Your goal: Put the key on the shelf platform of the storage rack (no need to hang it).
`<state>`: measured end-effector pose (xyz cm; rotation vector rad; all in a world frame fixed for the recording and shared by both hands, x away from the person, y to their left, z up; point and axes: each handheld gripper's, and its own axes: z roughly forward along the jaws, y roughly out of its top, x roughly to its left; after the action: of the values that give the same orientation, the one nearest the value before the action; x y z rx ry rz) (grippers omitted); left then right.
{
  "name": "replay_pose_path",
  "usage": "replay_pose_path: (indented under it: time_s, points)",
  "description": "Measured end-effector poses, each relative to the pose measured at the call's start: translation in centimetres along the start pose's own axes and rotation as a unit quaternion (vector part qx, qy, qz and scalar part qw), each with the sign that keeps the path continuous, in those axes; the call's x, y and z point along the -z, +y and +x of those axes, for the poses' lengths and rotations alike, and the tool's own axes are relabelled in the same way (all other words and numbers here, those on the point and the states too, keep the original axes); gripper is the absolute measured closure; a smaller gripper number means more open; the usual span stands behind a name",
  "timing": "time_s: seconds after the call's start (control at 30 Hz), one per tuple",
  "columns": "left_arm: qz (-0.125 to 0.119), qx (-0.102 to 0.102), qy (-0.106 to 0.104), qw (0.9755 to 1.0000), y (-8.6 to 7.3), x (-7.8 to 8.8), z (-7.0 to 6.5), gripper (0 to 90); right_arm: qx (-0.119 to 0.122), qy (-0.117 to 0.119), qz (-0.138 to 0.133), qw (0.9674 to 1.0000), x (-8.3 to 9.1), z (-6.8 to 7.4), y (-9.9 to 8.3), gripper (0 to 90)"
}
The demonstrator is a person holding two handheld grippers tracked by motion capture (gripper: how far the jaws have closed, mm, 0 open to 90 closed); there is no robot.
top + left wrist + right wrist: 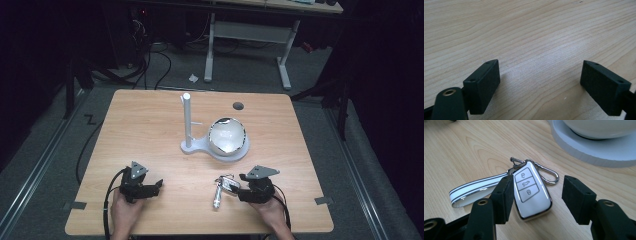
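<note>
The left hand-held gripper (159, 185) is resting low over the near-left part of the worktop (145, 130), its jaws standing wide with bare wood between them. At centre, a white stand (192, 145) with an upright post is carrying a shiny bowl (227, 136) on its round base. To the right of centre, near the front edge, the car key fob (532, 192) is lying flat on the worktop, its striped strap (472, 191) trailing to one side and a metal carabiner (546, 173) at its head. The right hand-held gripper (537, 195) is sitting around the fob, its jaws partly parted; one pad is just beside the fob's edge and the other is standing clear, so nothing is being squeezed. The step in hand appears to be either a grasp or a release of the fob. A pick-up would call for closing the jaws squarely on the fob's two long sides before lifting.
</note>
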<state>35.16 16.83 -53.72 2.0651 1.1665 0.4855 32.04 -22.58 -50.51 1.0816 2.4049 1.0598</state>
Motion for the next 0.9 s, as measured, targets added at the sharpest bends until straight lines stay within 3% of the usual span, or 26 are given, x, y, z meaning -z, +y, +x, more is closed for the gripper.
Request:
replay_pose_path:
  time_s: [0.37,0.9]
  points:
    - [0.000,-0.001,0.000,1.0000,0.0,0.0,0.0,16.5,0.022,0.018,0.013,0.9995,-2.1,0.9,1.0,42.7]
    - [-0.001,-0.001,-0.001,1.0000,0.0,0.0,0.0,16.5,0.059,-0.003,0.039,0.9975,-3.5,1.6,0.8,44.3]
